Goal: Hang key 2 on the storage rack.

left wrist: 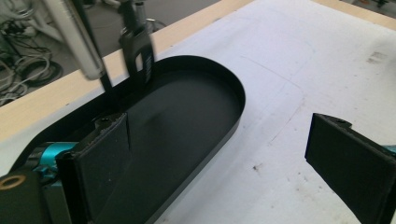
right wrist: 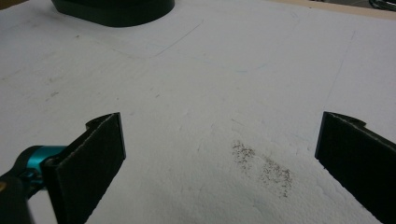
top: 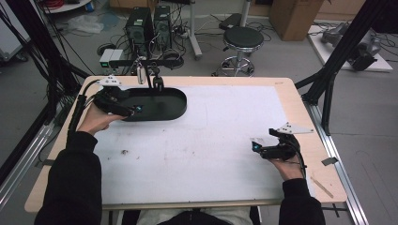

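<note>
A black oval tray point(top: 180, 105) lies at the far left of the white sheet point(top: 202, 136), and its floor is bare. My left gripper point(top: 137, 110) is open and straddles the tray's near rim. In the left gripper view point(left wrist: 219, 135) one jaw hangs over the tray point(left wrist: 233, 93) and the other over the white sheet. My right gripper point(top: 255, 146) is low over the sheet at the near right. Its jaws stand open with nothing between them point(right wrist: 222, 126). The tray's end point(right wrist: 116, 14) shows far ahead of it.
A black clamp point(top: 157, 82) point(left wrist: 137, 46) and a silver cylinder point(top: 141, 75) point(left wrist: 74, 37) stand at the table's far edge behind the tray. Dark specks point(right wrist: 261, 163) mark the sheet under the right gripper. A stool point(top: 241, 40) and computers sit on the floor beyond.
</note>
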Motion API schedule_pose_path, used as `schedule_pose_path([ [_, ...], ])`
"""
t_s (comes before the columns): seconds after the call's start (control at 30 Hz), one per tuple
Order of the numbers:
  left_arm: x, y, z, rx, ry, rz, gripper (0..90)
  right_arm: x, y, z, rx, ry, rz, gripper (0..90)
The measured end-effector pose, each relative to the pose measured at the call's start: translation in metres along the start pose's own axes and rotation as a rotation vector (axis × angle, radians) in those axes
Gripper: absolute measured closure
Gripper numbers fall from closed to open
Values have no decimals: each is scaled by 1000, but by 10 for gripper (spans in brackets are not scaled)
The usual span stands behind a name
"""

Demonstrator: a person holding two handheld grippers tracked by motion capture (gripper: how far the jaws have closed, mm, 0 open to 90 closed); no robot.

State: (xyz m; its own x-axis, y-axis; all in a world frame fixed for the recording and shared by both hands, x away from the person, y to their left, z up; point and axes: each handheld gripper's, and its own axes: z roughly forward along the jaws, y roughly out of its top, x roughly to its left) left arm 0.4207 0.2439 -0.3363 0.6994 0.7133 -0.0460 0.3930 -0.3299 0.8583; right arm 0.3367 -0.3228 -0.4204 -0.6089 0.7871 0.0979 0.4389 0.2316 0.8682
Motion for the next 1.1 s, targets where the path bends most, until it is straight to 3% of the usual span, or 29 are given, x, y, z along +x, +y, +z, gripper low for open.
schedule_pose_path([
  [0.2,-1,-16,-13,-17,27,-16,76,0,0,1,6,-3,-1,8],
  [0.5,-3,-44,-25,-5,49,-36,76,0,-1,2,8,0,-5,8],
  [0.6,-4,-53,-30,-26,65,-46,76,1,-1,2,11,0,-1,8],
  [0.87,-13,-64,-42,-58,102,-24,79,0,-1,1,8,-5,-5,8],
  [1.1,-20,-88,-51,-85,142,-31,79,0,-1,1,8,-4,-4,8],
])
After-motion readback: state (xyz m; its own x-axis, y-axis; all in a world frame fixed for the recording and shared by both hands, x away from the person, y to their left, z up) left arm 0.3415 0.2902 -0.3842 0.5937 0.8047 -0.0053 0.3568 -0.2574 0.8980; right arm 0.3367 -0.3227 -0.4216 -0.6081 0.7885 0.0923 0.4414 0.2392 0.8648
